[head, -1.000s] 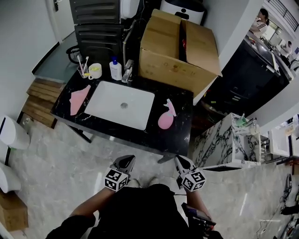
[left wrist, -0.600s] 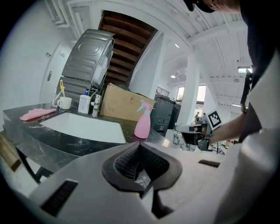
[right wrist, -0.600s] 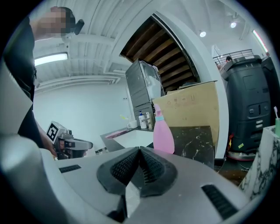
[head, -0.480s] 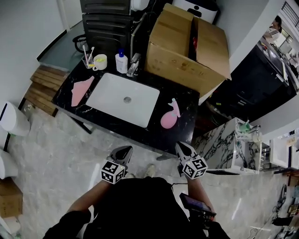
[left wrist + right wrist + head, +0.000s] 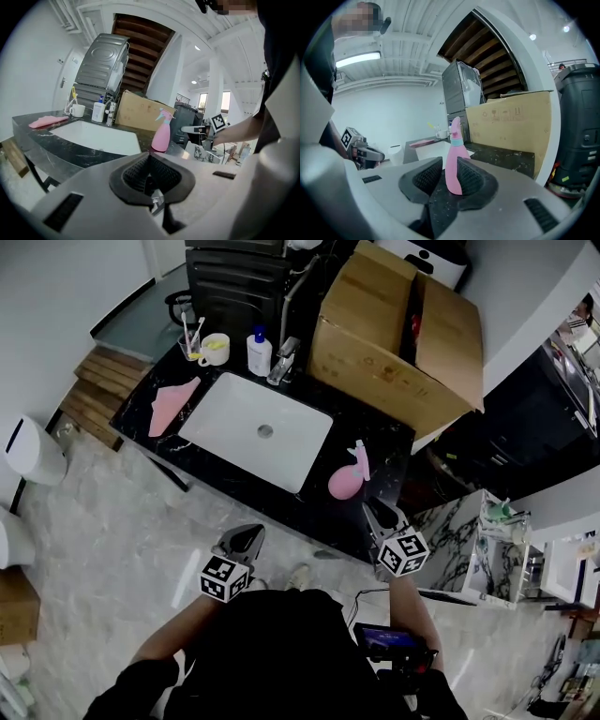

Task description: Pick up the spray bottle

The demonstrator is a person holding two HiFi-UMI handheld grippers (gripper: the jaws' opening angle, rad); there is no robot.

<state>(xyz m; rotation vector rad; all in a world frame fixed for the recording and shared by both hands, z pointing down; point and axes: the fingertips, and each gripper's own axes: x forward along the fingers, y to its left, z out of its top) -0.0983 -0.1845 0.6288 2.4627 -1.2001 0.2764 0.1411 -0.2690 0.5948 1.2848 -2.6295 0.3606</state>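
Note:
The pink spray bottle (image 5: 347, 482) stands upright on the black countertop (image 5: 380, 451), right of the white sink (image 5: 225, 418). My right gripper (image 5: 378, 514) is at the counter's front edge, just short of the bottle, and points at it. Its jaws are opening. In the right gripper view the spray bottle (image 5: 453, 159) shows through the gap of the right gripper (image 5: 450, 165), farther off, and the pads do not touch it. My left gripper (image 5: 244, 540) hangs over the floor before the counter with its pads together. In the left gripper view the left gripper (image 5: 149, 157) is empty; the spray bottle (image 5: 161, 133) is far ahead.
A large cardboard box (image 5: 398, 334) fills the counter's back right. A pink cloth (image 5: 172, 404), a cup with toothbrushes (image 5: 214, 348), a soap bottle (image 5: 258, 352) and a faucet (image 5: 284, 360) ring the sink. A marble-patterned cabinet (image 5: 459, 531) stands at the right, a white bin (image 5: 33, 451) at the left.
My right gripper has moved forward to the counter's edge, closer to the spray bottle, and its jaws have parted. The left gripper has shifted only slightly.

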